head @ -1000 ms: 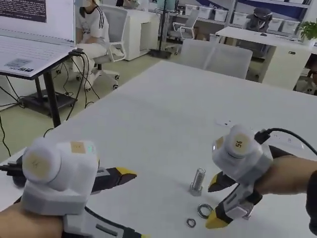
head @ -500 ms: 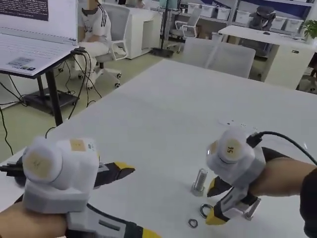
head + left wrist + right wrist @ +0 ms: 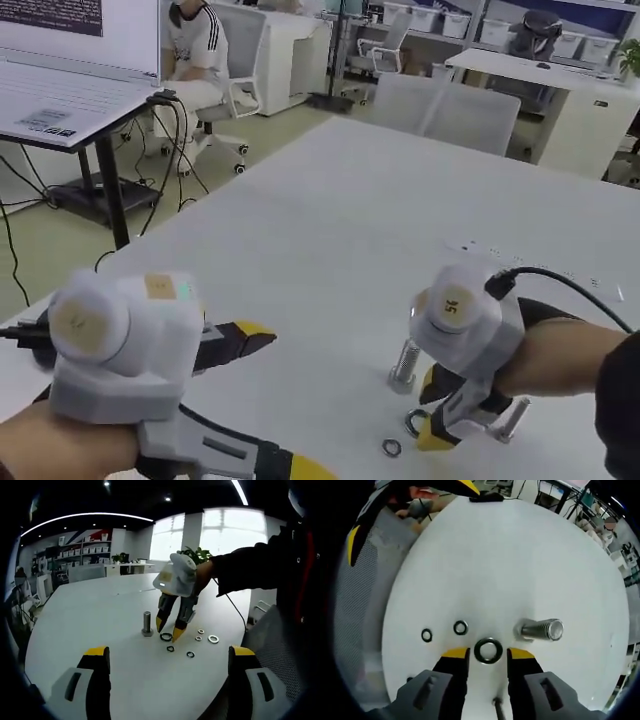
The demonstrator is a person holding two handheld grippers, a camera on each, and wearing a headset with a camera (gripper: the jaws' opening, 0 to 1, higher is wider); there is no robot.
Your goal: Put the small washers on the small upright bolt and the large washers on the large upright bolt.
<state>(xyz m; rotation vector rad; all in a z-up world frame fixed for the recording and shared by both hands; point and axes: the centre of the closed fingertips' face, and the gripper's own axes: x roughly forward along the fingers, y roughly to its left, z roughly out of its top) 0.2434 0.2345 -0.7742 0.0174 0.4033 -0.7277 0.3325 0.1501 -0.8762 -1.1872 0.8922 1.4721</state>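
Note:
A large dark washer (image 3: 488, 650) lies flat on the white table (image 3: 330, 230), just in front of the large upright bolt (image 3: 540, 629). My right gripper (image 3: 488, 653) points down at it, open, with one yellow tip on each side of the washer. From the head, the right gripper (image 3: 437, 415) half hides that washer (image 3: 413, 422), beside the large bolt (image 3: 405, 362) and the small upright bolt (image 3: 512, 420). My left gripper (image 3: 170, 652) is wide open and holds nothing, low at the near left. It looks at the right gripper (image 3: 168, 630) over the washer (image 3: 165, 637).
Small washers (image 3: 460, 627) (image 3: 426, 635) lie just past the large one. Several more washers (image 3: 190, 654) and a pale large washer (image 3: 213, 639) are scattered near the table edge. A person sits at a desk far back left (image 3: 195, 50); chairs (image 3: 440, 110) stand behind the table.
The right gripper has come down and slightly left, so its tips now straddle the large washer. The left gripper has stayed where it was. The head camera has tilted a little.

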